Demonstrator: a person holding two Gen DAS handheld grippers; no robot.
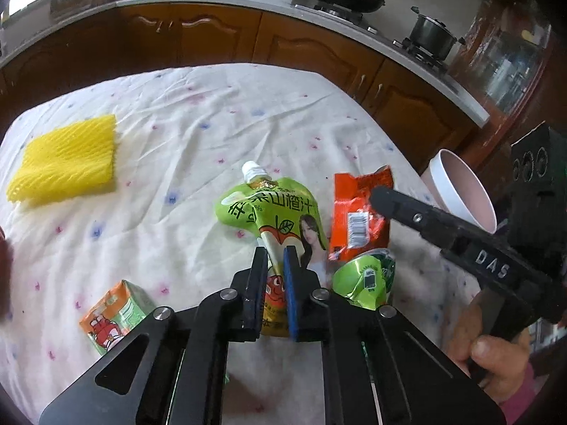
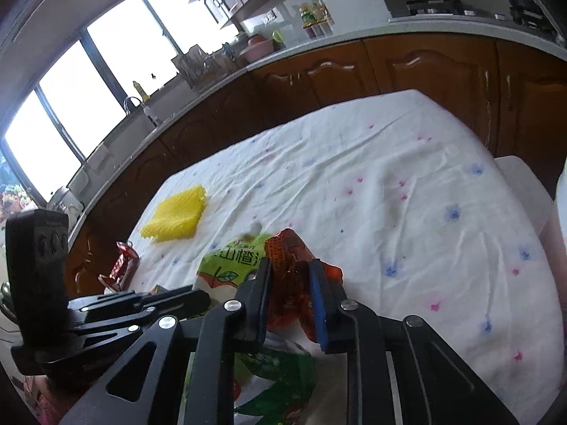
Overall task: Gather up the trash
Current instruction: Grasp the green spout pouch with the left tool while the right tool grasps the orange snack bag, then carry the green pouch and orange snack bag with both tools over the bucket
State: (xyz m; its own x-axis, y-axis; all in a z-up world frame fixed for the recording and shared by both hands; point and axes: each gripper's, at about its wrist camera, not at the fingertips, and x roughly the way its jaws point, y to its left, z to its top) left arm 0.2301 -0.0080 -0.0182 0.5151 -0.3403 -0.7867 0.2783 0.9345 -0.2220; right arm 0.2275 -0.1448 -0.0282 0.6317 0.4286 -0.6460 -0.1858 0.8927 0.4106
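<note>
A green spouted juice pouch (image 1: 269, 209) lies on the flowered white tablecloth (image 1: 212, 120). My left gripper (image 1: 275, 258) is shut on its lower half, which is pinched between the pads. Just to the right lies an orange-red snack wrapper (image 1: 358, 219), with the right gripper (image 1: 379, 196) reaching onto it from the right. In the right wrist view my right gripper (image 2: 290, 265) is shut on that crumpled wrapper (image 2: 287, 248). The green pouch (image 2: 230, 258) and the left gripper (image 2: 202, 297) sit just to its left.
A yellow foam net (image 1: 65, 166) lies at the far left, and a small orange-green drink carton (image 1: 113, 315) is near the front. A crushed green cup (image 1: 368, 279) sits under the orange wrapper. A white bin (image 1: 460, 191) stands off the table's right edge. A red wrapper (image 2: 120, 265) lies at the cloth's left edge.
</note>
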